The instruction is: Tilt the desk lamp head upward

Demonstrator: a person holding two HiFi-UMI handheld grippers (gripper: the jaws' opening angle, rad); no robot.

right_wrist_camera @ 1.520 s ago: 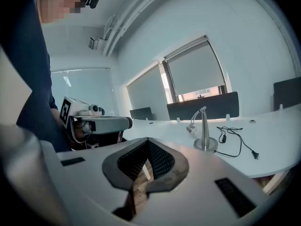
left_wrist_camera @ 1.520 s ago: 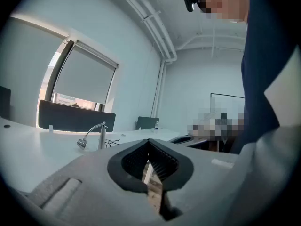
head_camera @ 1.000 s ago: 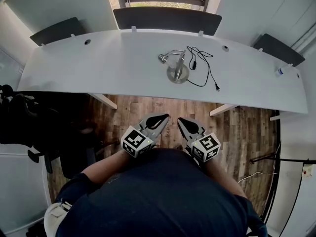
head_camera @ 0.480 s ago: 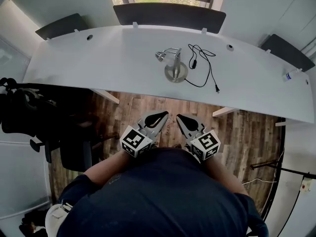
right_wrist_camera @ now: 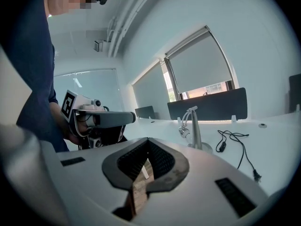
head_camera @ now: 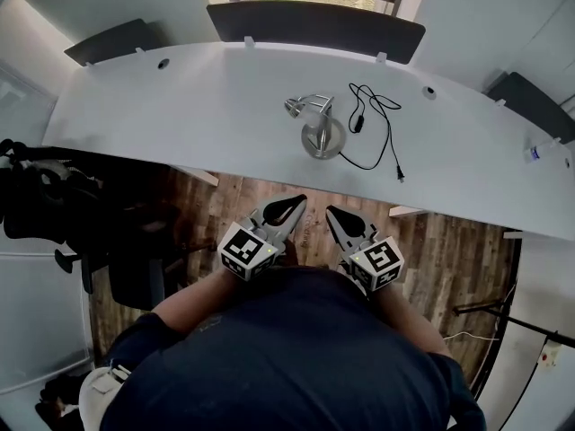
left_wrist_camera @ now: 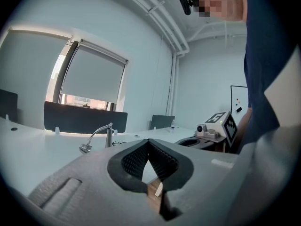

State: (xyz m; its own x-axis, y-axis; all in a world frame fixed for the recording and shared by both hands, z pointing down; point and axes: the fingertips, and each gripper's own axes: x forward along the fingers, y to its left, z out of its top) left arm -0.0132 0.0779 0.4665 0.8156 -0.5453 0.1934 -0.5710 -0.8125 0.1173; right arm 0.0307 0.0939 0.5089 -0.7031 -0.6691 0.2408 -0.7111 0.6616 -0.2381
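A small silver desk lamp point(head_camera: 320, 131) stands on a round base on the long white desk point(head_camera: 180, 115), its head point(head_camera: 296, 108) drooping to the left. It also shows far off in the left gripper view as the lamp point(left_wrist_camera: 99, 136) and in the right gripper view as the lamp point(right_wrist_camera: 192, 126). Both grippers hang close to the person's body over the wood floor, well short of the desk. The left gripper point(head_camera: 300, 201) and the right gripper point(head_camera: 329, 211) are both shut with nothing between the jaws.
The lamp's black cord point(head_camera: 382, 133) trails unplugged to the right on the desk. Dark chairs point(head_camera: 314, 23) stand behind the desk, a small bottle point(head_camera: 536, 152) at its far right end. Black office chairs point(head_camera: 54, 205) crowd the floor at left.
The head view has drifted, so desk and lamp sit slightly lower and more to the right in the frame. Both grippers stay shut close to the body.
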